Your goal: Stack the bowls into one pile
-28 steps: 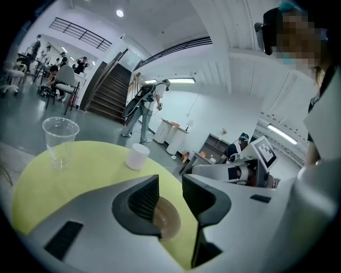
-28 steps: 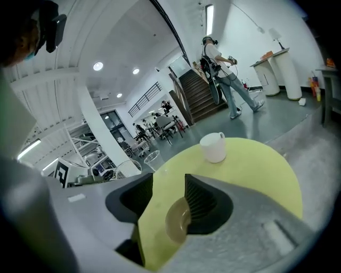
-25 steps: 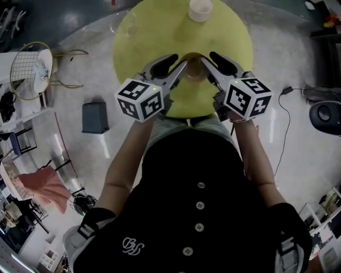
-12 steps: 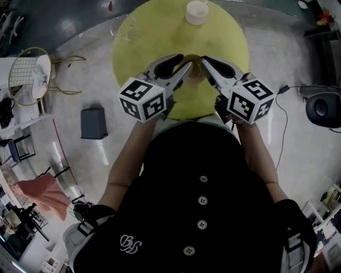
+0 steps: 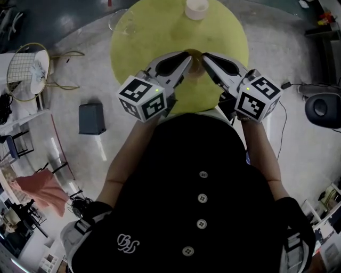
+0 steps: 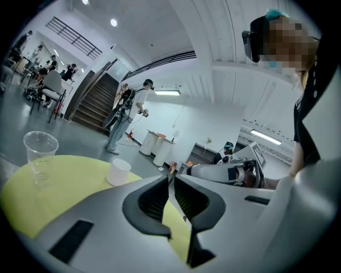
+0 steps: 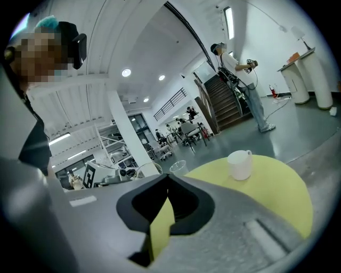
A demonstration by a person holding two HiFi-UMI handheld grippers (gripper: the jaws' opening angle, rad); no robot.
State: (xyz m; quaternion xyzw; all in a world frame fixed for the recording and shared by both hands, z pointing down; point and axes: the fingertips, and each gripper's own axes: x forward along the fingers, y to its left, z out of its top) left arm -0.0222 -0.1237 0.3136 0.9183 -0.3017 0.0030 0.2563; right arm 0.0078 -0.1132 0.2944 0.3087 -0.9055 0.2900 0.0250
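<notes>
Over the near half of a round yellow table (image 5: 160, 37), the left gripper (image 5: 185, 59) and the right gripper (image 5: 205, 57) pointed inward from either side. Their tips almost met above what appeared to be a small tan bowl (image 5: 194, 65), seen only as a sliver between them. It lay just ahead of and below both sets of jaws, about as near to one hand as to the other. Round as it looked, it offered no long axis to line up with.

The left gripper's jaws had just been closing and stood drawn almost together, with a thin slit between the pads and nothing to be made out in it. The right gripper's jaws were closed tip to tip, only the yellow of the table showing through the gap behind them.

Whether either gripper pinched the bowl's rim could not be told, since both gripper views looked out over the bowl and the gripper bodies covered it. No second bowl was in sight. A white mug (image 5: 196, 8) stood at the table's far edge, well apart, and a clear plastic cup (image 5: 121, 21) near the far left rim.
</notes>
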